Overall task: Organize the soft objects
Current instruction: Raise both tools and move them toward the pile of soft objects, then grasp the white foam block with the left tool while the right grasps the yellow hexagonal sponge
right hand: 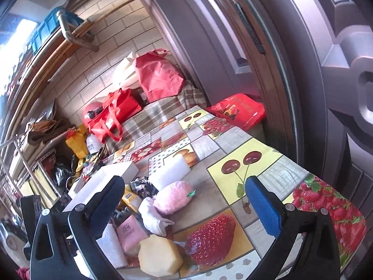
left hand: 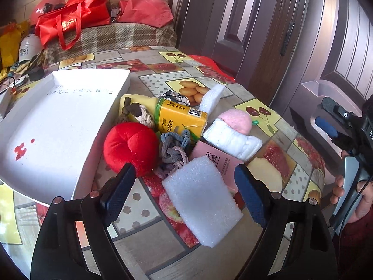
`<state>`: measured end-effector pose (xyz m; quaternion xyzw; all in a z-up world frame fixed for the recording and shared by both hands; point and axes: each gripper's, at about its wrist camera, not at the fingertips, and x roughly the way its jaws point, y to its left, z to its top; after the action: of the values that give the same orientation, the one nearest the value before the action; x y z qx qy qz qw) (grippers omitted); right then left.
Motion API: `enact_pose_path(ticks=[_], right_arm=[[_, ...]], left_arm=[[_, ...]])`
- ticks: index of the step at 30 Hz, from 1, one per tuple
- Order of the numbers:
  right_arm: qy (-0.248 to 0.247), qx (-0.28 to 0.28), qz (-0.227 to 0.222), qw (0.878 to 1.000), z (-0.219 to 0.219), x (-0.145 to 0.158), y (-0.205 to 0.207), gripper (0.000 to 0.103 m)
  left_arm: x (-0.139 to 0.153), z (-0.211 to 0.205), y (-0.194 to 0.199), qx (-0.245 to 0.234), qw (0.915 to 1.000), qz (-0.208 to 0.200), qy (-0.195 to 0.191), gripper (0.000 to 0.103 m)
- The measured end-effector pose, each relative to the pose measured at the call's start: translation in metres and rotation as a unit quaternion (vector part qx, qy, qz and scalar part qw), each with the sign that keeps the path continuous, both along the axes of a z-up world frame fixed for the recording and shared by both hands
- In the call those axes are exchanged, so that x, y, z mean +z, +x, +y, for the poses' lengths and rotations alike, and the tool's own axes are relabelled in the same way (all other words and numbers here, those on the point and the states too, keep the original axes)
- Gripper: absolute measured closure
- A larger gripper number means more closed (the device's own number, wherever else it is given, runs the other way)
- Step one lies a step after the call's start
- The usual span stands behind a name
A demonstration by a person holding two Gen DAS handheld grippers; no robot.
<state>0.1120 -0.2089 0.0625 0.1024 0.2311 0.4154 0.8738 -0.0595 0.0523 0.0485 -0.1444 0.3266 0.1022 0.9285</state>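
The left claw (left hand: 184,182) hangs over the near end of a heap of soft things on the desk (left hand: 254,107), which wears a fruit-printed oilcloth; its jaws stand apart with a white rectangular foam block (left hand: 200,198) lying between them, neither pad pressing on it; the block rests partly on a pink flat packet with dark print (left hand: 221,161). Just left of the block sits a round red plush ball (left hand: 130,147), close against the wall of a shallow white cardboard tray (left hand: 58,121); a grey knotted rope (left hand: 173,149) lies between the ball and the pink packet. Behind them are a yellow tissue pack (left hand: 181,119), a brown-and-cream rope knot (left hand: 137,114) on a pale yellow sponge (left hand: 144,100), and a second white foam block (left hand: 212,98) propped at a tilt. To the right, a pink fluffy plush (left hand: 235,119) touches a folded white cloth (left hand: 233,140).

The right claw (right hand: 184,200), held in a person's hand (left hand: 356,193) beyond the desk's right edge, is spread wide with nothing in it, raised above the cherry and strawberry prints.
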Motion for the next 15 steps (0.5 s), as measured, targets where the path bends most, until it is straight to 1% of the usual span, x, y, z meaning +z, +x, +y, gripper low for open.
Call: enact_pose_path(ticks=[1, 3, 6, 9, 11, 13, 14, 15], right_arm=[[-0.011, 0.003, -0.010, 1.000, 0.001, 0.002, -0.002, 0.000], [-0.024, 0.003, -0.027, 0.999, 0.001, 0.004, -0.008, 0.000], [-0.032, 0.000, -0.034, 0.999, 0.001, 0.004, -0.012, 0.000], [-0.045, -0.001, -0.023, 0.999, 0.006, 0.000, -0.011, 0.000], [-0.066, 0.014, -0.020, 0.998, 0.014, -0.005, -0.013, 0.000], [-0.104, 0.045, -0.027, 0.993, 0.027, -0.011, -0.018, 0.000], [-0.127, 0.062, -0.032, 0.989, 0.035, -0.015, -0.021, 0.000], [-0.150, 0.082, -0.035, 0.985, 0.043, -0.020, -0.025, 0.000]], left_arm=[[0.000, -0.001, -0.003, 0.002, 1.0000, 0.001, -0.005, 0.016], [-0.004, -0.003, -0.007, 0.009, 0.9995, 0.009, -0.029, 0.016], [-0.014, -0.010, -0.003, 0.034, 0.9968, 0.038, -0.062, 0.016], [-0.018, -0.019, 0.005, 0.046, 0.9960, 0.042, -0.065, 0.016], [-0.020, -0.027, 0.012, 0.044, 0.9961, 0.052, -0.056, 0.016], [-0.024, -0.029, 0.019, 0.039, 0.9961, 0.063, -0.048, 0.016], [-0.027, -0.028, 0.021, 0.037, 0.9957, 0.067, -0.051, 0.016], [-0.030, -0.026, 0.021, 0.032, 0.9954, 0.067, -0.060, 0.018]])
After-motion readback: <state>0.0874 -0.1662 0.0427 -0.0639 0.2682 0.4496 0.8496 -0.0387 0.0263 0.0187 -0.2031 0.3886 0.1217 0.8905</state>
